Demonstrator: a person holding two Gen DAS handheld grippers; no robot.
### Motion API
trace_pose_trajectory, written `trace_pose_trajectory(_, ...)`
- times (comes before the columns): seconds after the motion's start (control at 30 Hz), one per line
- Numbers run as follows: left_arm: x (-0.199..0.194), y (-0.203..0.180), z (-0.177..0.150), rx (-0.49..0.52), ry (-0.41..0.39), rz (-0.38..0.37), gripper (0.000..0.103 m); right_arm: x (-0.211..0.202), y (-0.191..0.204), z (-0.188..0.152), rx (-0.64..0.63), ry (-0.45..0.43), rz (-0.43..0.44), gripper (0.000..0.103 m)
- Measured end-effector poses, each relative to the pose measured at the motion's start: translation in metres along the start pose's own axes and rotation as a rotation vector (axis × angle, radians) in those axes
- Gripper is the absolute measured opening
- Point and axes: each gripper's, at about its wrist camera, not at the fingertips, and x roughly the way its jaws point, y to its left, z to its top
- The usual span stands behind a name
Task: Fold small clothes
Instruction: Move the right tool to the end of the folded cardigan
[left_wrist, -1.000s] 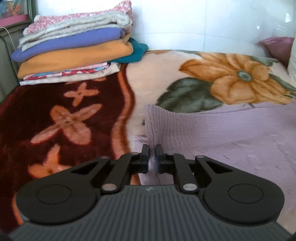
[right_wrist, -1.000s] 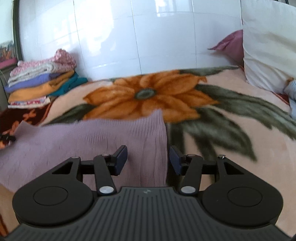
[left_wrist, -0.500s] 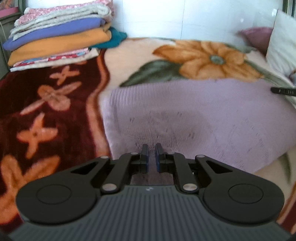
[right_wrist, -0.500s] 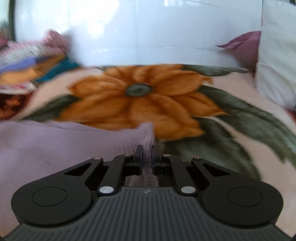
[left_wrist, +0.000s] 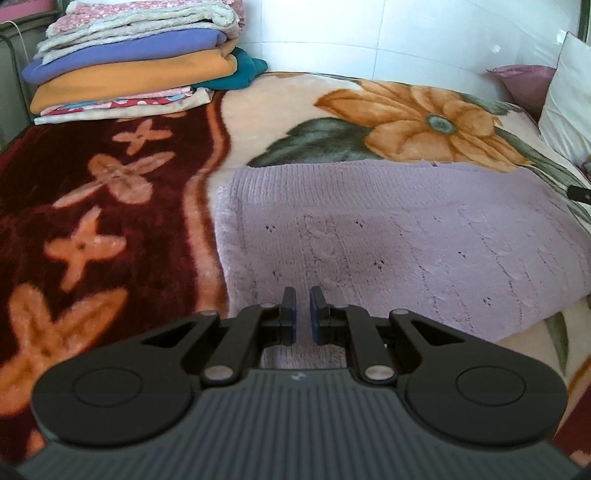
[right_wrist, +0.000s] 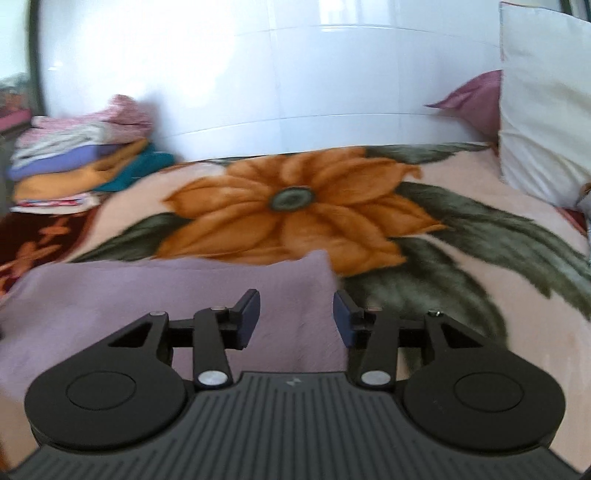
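each handheld gripper has a dark grey ribbed body with a small pale logo near its front edge, flanked by two round black housings with a circular recess on top. black linkage arms with triangular cut-outs and silver pivot screws run forward to the jaws — short black fingers (left_wrist: 287, 314) faced with blue pads (right_wrist: 341, 317).

My right gripper (right_wrist: 296, 317) has just been opening: half a second ago its jaws were pinched on the corner of the lilac knitted sweater (right_wrist: 184, 295), and now they stand apart above it, touching nothing. A second ago my left gripper (left_wrist: 303, 319) held a raised edge of that sweater (left_wrist: 388, 236); now the knit lies flat and doubled over on the flowered plush blanket (left_wrist: 277, 110), with a straight far edge.
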Motion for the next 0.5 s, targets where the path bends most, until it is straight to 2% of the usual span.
trace_pose_trajectory(0.2,-0.01,-0.005,-0.009,0.005,0.01,0.015,0.012,-0.04,0.009,-0.034,0.056,0.026,0.076,0.052)
trace_pose_trajectory(0.4,-0.017,-0.006,-0.014,-0.014,0.015,0.026,0.012,-0.035,0.005,-0.068,0.074,0.103,0.005,0.052)
trace_pose_trajectory(0.5,-0.019,-0.004,-0.014,-0.033,0.023,0.029,0.012,-0.033,-0.004,-0.072,0.12,0.108,0.019,0.052)
